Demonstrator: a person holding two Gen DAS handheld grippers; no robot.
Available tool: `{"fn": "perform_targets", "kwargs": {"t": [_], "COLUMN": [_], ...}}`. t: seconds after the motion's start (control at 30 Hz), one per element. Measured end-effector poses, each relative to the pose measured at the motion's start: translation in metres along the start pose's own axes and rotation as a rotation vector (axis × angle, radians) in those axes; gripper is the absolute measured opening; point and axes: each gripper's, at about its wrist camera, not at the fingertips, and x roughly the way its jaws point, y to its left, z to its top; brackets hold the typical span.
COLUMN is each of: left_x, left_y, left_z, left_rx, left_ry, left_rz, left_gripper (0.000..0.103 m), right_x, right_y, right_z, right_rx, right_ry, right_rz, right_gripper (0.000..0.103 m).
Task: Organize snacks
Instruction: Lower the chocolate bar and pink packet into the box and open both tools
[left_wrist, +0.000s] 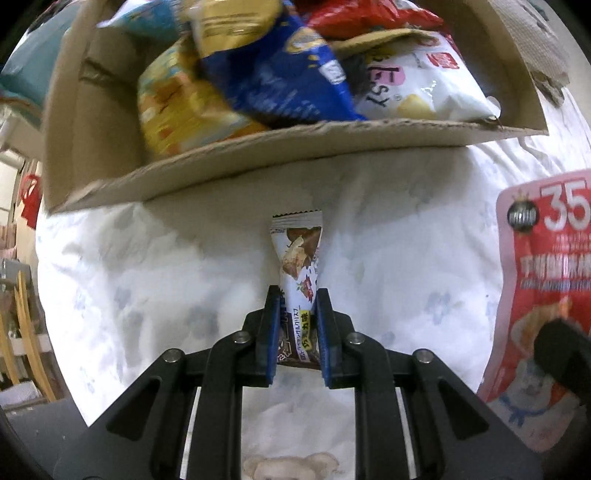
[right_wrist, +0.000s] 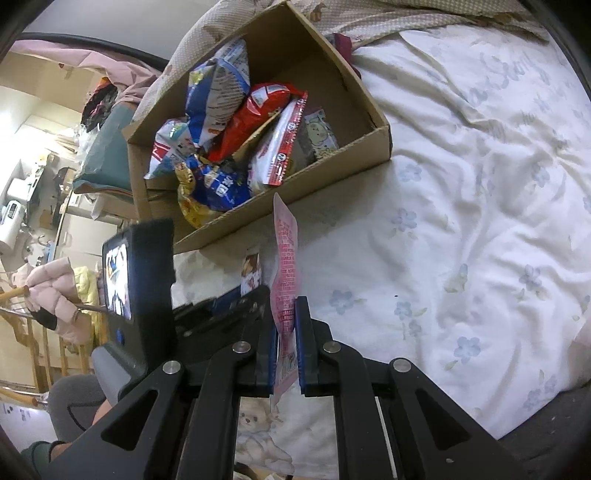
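My left gripper (left_wrist: 295, 295) points down at the bed and is shut on a small white-and-brown chocolate snack bar (left_wrist: 298, 254), whose far end lies toward the cardboard box (left_wrist: 280, 155). The box holds several snack bags. My right gripper (right_wrist: 286, 306) is shut on a flat pink snack pouch (right_wrist: 285, 251), held edge-on above the sheet; the same pink pouch (left_wrist: 539, 280) shows at the right of the left wrist view. In the right wrist view the left gripper's body (right_wrist: 147, 295) sits to the left, with the snack bar (right_wrist: 252, 271) beside it, just in front of the cardboard box (right_wrist: 332, 162).
A white floral bedsheet (right_wrist: 461, 221) covers the bed, with open room to the right of the box. A patterned quilt (right_wrist: 369, 14) lies behind the box. Furniture, a pink jacket (right_wrist: 55, 291) and room clutter stand off the bed's left side. A person's leg (right_wrist: 70, 406) shows at lower left.
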Motion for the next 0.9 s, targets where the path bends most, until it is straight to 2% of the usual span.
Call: {"fn": "perform_targets", "kwargs": {"t": [0.2, 0.5, 0.67, 0.9], "left_x": [-0.03, -0.099, -0.135, -0.155], "left_y": [0.015, 0.036, 0.058, 0.07], "left_z": [-0.008, -0.022, -0.005, 0.026], "left_rx": [-0.018, -0.055, -0.103, -0.119], "left_ry": [-0.045, -0.179, -0.277, -0.343], "left_rz": [-0.001, -0.017, -0.007, -0.006], "left_gripper": [0.015, 0.015, 0.015, 0.015], "right_x": [-0.005, -0.028, -0.048, -0.048], "right_y": [0.009, 0.026, 0.03, 0.031], "right_z": [-0.001, 0.003, 0.026, 0.064], "right_rx": [-0.018, -0.087, -0.107, -0.105], "right_ry": [-0.011, -0.092, -0.17, -0.21], "right_rz": [0.032, 0.089, 0.1, 0.105], "right_gripper": [0.009, 0.009, 0.009, 0.009]}}
